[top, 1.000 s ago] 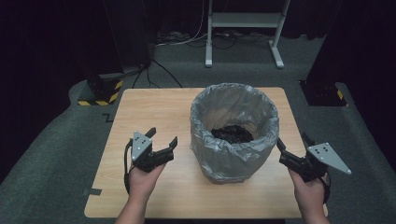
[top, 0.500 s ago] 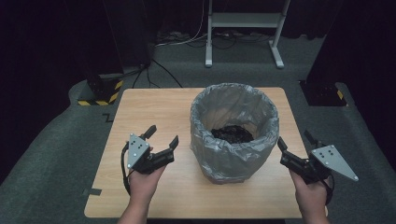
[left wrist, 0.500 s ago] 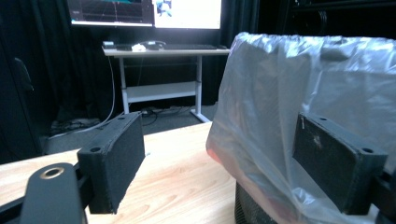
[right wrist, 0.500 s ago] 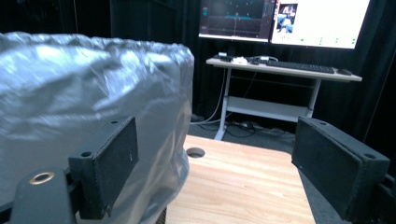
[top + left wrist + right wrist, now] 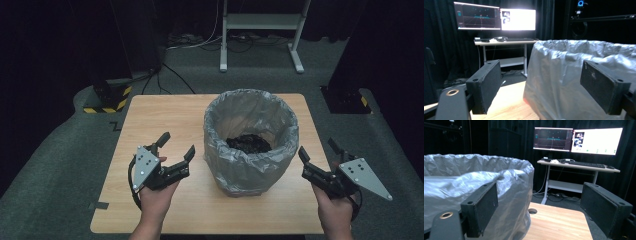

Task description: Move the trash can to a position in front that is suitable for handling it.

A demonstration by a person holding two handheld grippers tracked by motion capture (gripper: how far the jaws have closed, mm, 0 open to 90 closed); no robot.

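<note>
A round bin lined with a crinkled grey plastic bag (image 5: 250, 145) stands on the wooden table (image 5: 160, 115), with dark scraps (image 5: 247, 143) at its bottom. My left gripper (image 5: 177, 144) hovers just left of the bin, open, with nothing between its pads. In the left gripper view the bag's wall (image 5: 564, 75) rises close ahead of the wide-set left gripper (image 5: 544, 85). My right gripper (image 5: 317, 148) is held off the bin's right side, open and empty too. In the right gripper view the bag (image 5: 461, 182) bulges behind the left pad of the right gripper (image 5: 541, 207).
A white metal stand (image 5: 260, 30) and cables lie on the floor behind the table. A black post with a yellow-striped base (image 5: 107, 102) stands at the table's far left corner. A desk with two lit monitors (image 5: 494, 16) (image 5: 576, 141) is beyond the table.
Both hands have drifted a little toward the table's near edge, the right one also slightly outward. Both pairs of jaws stay as wide as before.
</note>
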